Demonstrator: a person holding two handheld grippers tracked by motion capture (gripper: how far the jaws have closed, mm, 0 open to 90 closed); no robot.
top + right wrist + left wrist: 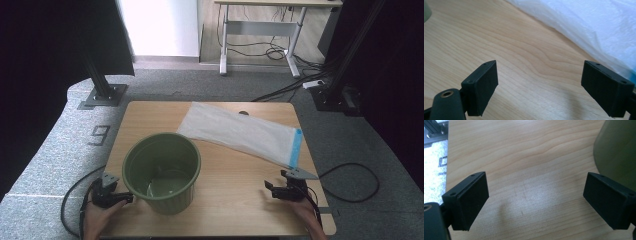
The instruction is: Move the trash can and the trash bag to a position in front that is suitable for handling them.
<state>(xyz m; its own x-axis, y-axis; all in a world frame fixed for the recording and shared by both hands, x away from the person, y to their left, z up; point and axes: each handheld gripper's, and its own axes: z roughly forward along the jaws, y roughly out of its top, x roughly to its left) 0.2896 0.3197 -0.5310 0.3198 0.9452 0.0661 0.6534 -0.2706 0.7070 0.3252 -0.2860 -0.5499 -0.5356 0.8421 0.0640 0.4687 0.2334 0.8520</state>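
Observation:
An olive-green ribbed plastic pot (pixel 162 172) stands upright on the front left of the wooden table (pixel 235 190). A white plastic bag (pixel 239 132) with a blue strip (pixel 296 146) along its end lies flat across the back right. My left gripper (pixel 120 196) rests open at the front left edge, right beside the pot's wall. In the left gripper view, the left gripper (pixel 535 187) holds nothing and the pot (pixel 616 150) is at upper right. My right gripper (pixel 276 181) is open at the front right, just short of the bag's blue end. In its own view, the right gripper (pixel 540 72) has bare wood between the jaws, with the bag (pixel 599 27) beyond.
The pot looks hollow, with a pale bottom. A round cable hole (pixel 243 113) sits near the table's back edge. Grey carpet surrounds the table, with black frame posts (pixel 102 85) at the back corners and cables (pixel 350 182) on the floor.

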